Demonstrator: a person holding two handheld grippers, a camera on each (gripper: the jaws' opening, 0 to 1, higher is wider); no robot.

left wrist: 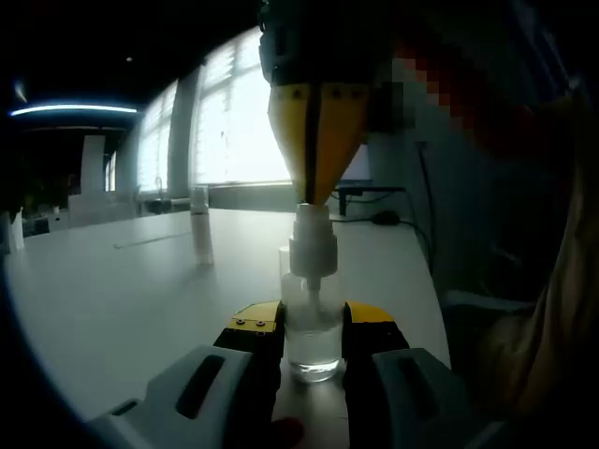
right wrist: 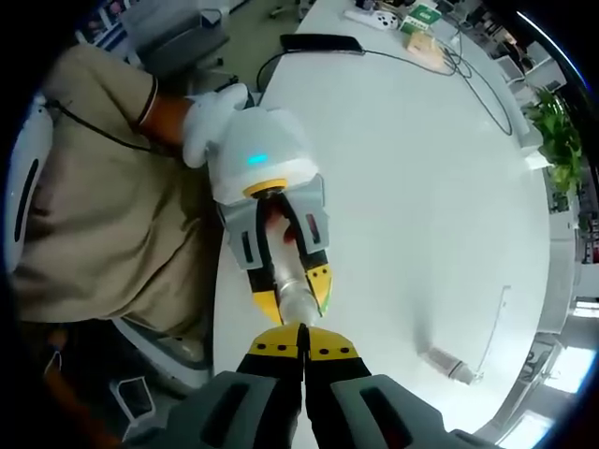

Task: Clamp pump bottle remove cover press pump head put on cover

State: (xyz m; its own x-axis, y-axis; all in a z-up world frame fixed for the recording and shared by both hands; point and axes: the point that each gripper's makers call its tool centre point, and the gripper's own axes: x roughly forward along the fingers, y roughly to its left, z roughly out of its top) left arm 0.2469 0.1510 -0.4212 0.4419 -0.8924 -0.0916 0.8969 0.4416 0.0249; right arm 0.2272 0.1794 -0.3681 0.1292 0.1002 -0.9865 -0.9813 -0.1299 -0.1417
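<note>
Left gripper (left wrist: 314,341) pinches the pump bottle (left wrist: 312,327); right gripper (right wrist: 301,348) (pressed together) tops its pump head (left wrist: 312,245).

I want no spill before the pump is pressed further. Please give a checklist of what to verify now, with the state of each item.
1. Pump bottle clamped in left gripper: ok.
2. Bottle upright on table: ok.
3. Cover off, standing apart: ok.
4. Right gripper tips shut, on pump head: ok.
5. Nozzle direction: cannot tell.
</note>
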